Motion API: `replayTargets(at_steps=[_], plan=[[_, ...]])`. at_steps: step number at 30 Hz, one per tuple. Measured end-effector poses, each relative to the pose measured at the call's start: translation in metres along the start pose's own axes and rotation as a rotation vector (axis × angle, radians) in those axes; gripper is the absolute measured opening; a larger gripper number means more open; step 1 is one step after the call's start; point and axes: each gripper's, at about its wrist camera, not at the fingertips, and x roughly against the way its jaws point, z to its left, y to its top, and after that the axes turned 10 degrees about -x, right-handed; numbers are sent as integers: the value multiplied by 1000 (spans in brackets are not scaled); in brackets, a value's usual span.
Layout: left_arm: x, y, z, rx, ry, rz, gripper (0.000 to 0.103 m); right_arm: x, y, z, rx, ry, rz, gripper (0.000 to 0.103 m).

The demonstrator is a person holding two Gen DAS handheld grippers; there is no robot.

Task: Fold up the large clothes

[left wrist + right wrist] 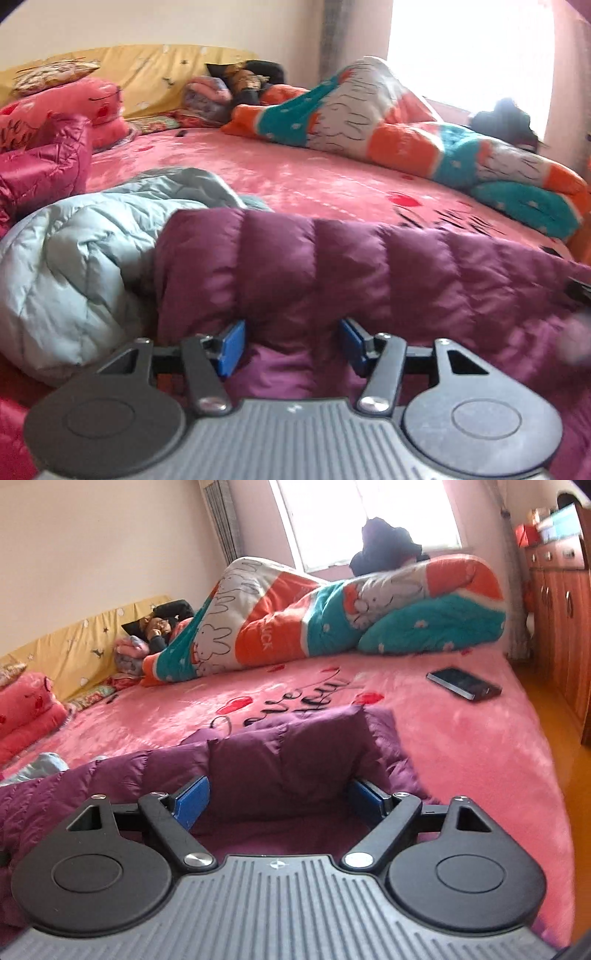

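1. Both sets of jaws first. Left gripper (291, 341) sits about half open, and a puffy fold of the purple down jacket (369, 266) bulges between its blue pads (232, 341). The fabric fills the gap and looks pinched, so I'd call that a grip.
2. Right gripper (279, 805) is spread wide. A raised flap of the same purple down jacket (288, 753) stands between its blue pads (192, 801), but whether the pads actually press on it I can't tell; it looks loose to me.
3. In the left wrist view the jacket runs across the near edge of the bed, from about 9 o'clock of the frame out to 3 o'clock, quilted ridges up.
4. A light blue puffer (74, 251) lies bunched at 9 o'clock, touching the purple one's left end.
5. A shiny magenta jacket (40, 166) sits at roughly 10 o'clock.
6. Everything's on a pink fleece bedspread (461, 746) with red hearts and black script.
7. A rolled orange, teal and white quilt (332, 620) lies along the far side, around 12 to 1 o'clock in the right wrist view.
8. A dark phone (463, 683) lies flat at 2 o'clock, well apart from the jacket.
9. Someone is lying at the far end of the quilt, around 11 o'clock.
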Motion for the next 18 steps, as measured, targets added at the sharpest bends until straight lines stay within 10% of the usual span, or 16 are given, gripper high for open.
replayTargets(at_steps=[18], plan=[[-61, -17, -11, -101, 70, -40, 59, -44, -11, 21, 179, -150, 99, 103]])
